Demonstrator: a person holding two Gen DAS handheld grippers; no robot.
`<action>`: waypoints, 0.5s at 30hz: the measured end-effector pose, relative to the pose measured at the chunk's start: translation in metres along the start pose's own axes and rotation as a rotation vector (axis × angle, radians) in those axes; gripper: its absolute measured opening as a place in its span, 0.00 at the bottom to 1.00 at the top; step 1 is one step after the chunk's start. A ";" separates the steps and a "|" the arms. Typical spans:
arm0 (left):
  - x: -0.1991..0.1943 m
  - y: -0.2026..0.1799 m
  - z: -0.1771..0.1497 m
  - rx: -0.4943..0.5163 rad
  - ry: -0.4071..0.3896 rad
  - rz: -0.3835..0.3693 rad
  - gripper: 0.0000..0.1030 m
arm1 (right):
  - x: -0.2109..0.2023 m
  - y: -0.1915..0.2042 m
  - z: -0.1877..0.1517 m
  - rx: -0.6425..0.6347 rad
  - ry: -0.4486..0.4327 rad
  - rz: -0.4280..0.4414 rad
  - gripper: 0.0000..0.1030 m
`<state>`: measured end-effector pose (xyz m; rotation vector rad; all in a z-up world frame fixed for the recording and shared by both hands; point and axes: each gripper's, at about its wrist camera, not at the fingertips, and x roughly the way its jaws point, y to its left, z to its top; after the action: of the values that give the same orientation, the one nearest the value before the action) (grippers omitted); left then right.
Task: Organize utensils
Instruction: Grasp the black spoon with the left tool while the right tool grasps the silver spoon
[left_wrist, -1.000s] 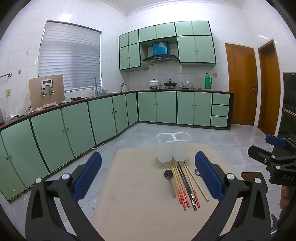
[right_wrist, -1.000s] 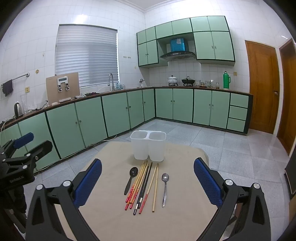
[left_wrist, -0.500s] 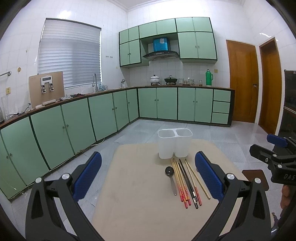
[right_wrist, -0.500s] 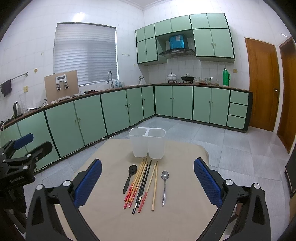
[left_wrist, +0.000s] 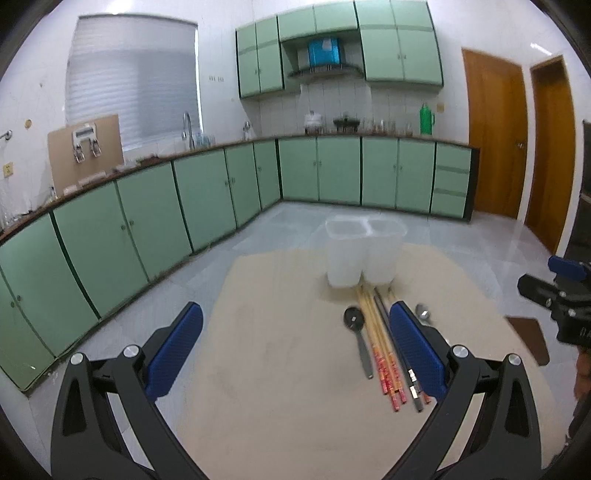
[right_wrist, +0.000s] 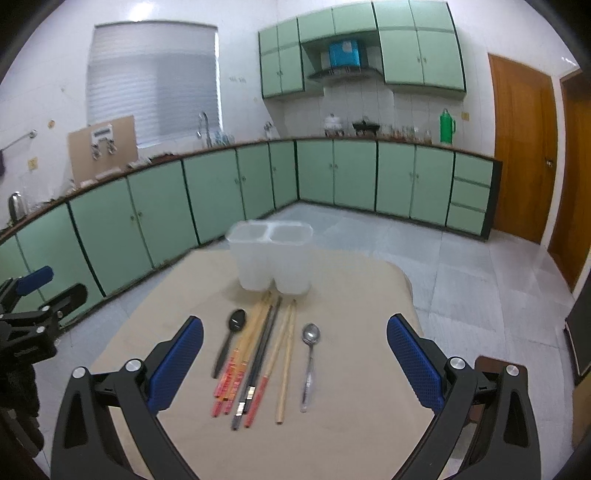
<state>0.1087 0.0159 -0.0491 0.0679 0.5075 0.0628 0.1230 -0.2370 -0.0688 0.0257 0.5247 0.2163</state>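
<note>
Looking at both grippers, left (left_wrist: 295, 354) and right (right_wrist: 295, 363), jaws wide apart and empty, chopsticks (right_wrist: 255, 350) and spoons (right_wrist: 310, 360) lying at 6 o'clock of the holder (right_wrist: 271, 258), I'd worry a sloppy pinch grabs several sticks together.

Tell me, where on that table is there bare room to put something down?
The table is bare left of the black spoon, right of the metal spoon, and on either side of the white holder. It is crowded in the middle, where the chopsticks lie side by side between the spoons.
</note>
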 end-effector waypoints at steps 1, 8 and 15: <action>0.012 0.002 -0.003 -0.001 0.020 0.000 0.95 | 0.012 -0.003 0.000 0.001 0.020 -0.003 0.94; 0.095 0.001 -0.015 0.016 0.169 0.004 0.95 | 0.106 -0.024 -0.012 0.001 0.183 -0.006 0.91; 0.156 -0.012 -0.026 0.033 0.255 -0.026 0.95 | 0.181 -0.037 -0.026 0.028 0.325 -0.002 0.78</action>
<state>0.2328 0.0177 -0.1483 0.0865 0.7639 0.0372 0.2703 -0.2354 -0.1841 0.0175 0.8515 0.2123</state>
